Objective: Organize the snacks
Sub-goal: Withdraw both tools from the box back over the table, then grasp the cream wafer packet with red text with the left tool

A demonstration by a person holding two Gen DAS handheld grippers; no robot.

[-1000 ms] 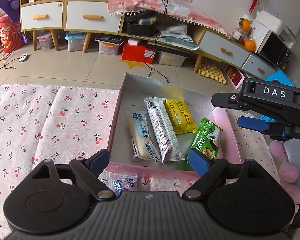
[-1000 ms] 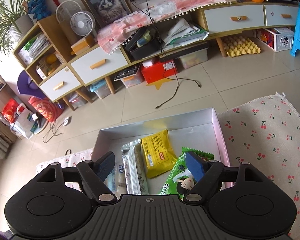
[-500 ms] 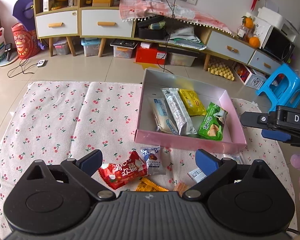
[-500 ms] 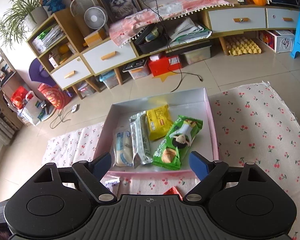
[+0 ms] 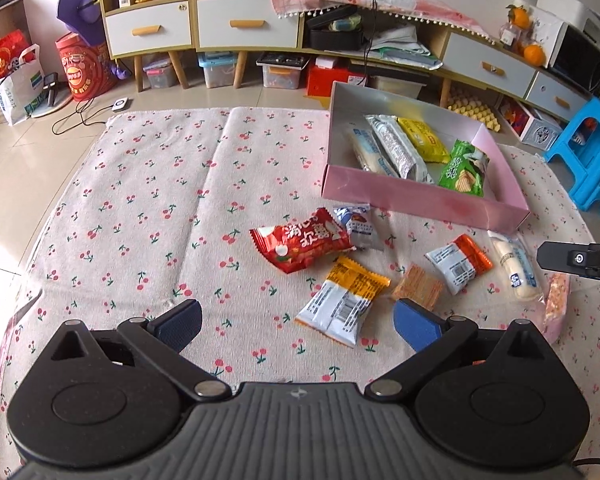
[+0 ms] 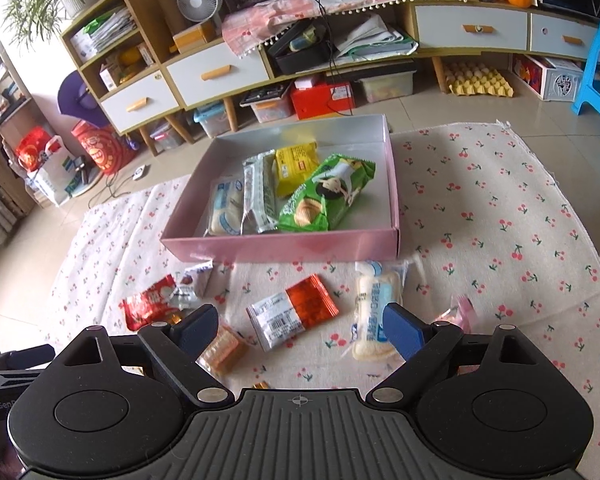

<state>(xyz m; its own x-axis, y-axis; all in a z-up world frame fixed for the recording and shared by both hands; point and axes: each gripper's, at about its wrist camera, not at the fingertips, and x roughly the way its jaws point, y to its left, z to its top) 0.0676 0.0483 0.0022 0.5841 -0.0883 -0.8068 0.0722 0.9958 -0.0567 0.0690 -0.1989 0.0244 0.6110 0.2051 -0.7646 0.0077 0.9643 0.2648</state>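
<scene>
- Left gripper (image 5: 296,322): fingers spread wide, nothing between them, hovering above the orange-white packet (image 5: 342,300), likely sizing up the next pick.
- Right gripper (image 6: 300,326): fingers also spread and empty, over the red-white packet (image 6: 292,316) and the bun (image 6: 374,312).
- Loose snacks lie on the cloth (image 5: 140,200) just in front of the pink box (image 6: 280,246), which holds four packets.
- A second ago both grippers hung over the box; both have since drawn back, their jaws opening as they went.
</scene>
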